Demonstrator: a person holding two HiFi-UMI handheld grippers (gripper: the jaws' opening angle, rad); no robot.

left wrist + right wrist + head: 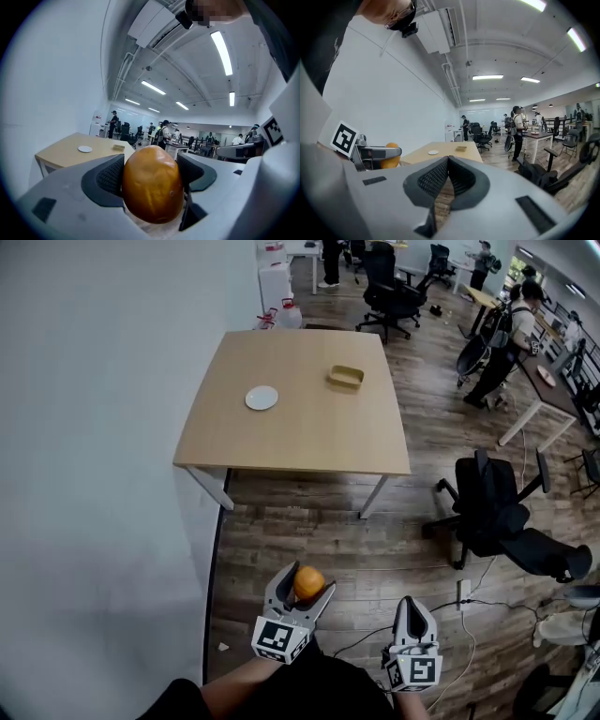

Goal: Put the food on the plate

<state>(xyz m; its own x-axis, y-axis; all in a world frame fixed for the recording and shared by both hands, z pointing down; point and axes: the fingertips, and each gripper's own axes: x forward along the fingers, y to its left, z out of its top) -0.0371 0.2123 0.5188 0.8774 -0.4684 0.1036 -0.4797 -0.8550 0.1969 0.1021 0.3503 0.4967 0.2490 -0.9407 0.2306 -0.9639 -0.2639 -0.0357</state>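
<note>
The orange, egg-shaped food (152, 187) is clamped btwn the pads of the left gripper (305, 581), held low over the wood floor (309, 526) and well short of the table (309, 442). The right gripper (449, 164) is pressed closed w/ nothing in it. The white plate (262, 397) is set on the table's left half, toward the wall (94, 427) (a yellow tray (346, 378) lies nearer the far right corner). Open floor is left up to the table's near edge; a black office chair (497, 507) and cables (469, 615) are seen at right. B/w square markers are carried on the marker cubes (280, 638).
</note>
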